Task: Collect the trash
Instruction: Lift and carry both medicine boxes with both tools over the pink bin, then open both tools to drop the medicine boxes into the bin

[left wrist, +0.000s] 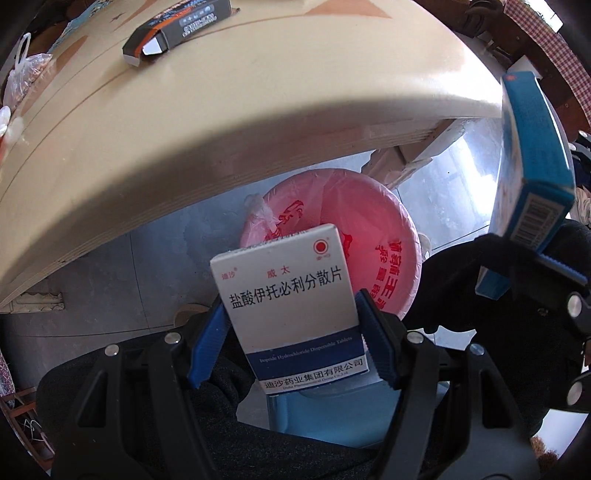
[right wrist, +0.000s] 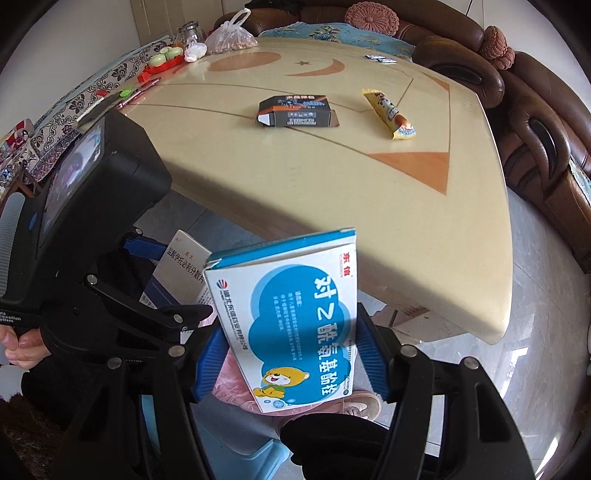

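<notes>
Trash still on the table [right wrist: 332, 192]: black carton [right wrist: 297, 112] at 12 o'clock, yellow wrapper [right wrist: 388, 112] at 1. Left gripper [left wrist: 291, 336] clamps a white medicine box [left wrist: 288, 295] above the pink-lined bin [left wrist: 373, 236]. Right gripper [right wrist: 291, 354] clamps a blue medicine box [right wrist: 295, 317].

Ahead of me spreads a cream table [right wrist: 332, 192] inlaid with orange shapes. At its far left corner I see a knotted plastic bag of nuts [right wrist: 231, 38], a small white bag [right wrist: 194, 51] and a red tray of green fruit [right wrist: 164, 59]. A brown leather sofa [right wrist: 535, 122] with pink cushions [right wrist: 372, 17] wraps around the table's far side.
</notes>
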The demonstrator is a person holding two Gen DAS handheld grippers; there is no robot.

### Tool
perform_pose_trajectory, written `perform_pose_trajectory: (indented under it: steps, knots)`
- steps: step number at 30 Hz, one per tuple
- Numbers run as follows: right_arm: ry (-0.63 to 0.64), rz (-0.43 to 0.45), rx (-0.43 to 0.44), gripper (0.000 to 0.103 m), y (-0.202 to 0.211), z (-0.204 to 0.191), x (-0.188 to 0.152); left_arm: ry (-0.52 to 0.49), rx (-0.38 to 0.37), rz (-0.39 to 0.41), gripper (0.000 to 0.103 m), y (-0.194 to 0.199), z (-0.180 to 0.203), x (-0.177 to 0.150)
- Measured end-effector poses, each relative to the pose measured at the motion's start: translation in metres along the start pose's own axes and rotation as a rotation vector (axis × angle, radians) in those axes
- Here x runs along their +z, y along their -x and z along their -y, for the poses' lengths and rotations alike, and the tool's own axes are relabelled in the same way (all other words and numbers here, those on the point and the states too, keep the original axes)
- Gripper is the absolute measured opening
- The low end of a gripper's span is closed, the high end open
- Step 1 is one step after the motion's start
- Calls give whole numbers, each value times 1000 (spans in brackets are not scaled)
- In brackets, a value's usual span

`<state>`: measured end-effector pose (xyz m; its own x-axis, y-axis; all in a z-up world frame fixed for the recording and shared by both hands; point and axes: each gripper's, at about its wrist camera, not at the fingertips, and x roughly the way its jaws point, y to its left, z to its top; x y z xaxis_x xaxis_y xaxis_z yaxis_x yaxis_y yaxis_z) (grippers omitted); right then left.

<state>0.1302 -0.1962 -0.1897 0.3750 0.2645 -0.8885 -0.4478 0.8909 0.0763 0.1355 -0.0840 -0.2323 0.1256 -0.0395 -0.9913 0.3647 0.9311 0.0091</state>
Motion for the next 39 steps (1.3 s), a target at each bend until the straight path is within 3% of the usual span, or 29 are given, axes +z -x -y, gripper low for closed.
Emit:
perform_pose_trajectory:
  steps: [10,19,22,31,33,36,39]
  knots:
    - [-37,-61,4,62,-59,5,-22,-23,16,-77,67,-62,-10,-2]
    - [-100,-92,-3,62,-110,16,-33,-16,-54,-135,67,-108,-8,5]
    - [-108,-106,-18,62,-128,19,-36,-16,-44,-158,67,-126,-8,8]
    - [-139,-170,12,63,-162,29,-50,7,-85,-210,67,-149,-10,14]
    - [-141,-169,31,66,-164,28,-51,11,-84,-233,68,-154,-11,14]
    - [-135,-153,27,83,-162,27,-53,17,-76,-274,74,-161,-14,14]
    - [-127,-143,17,83,-160,25,-54,7,-68,-278,78,-160,-13,13]
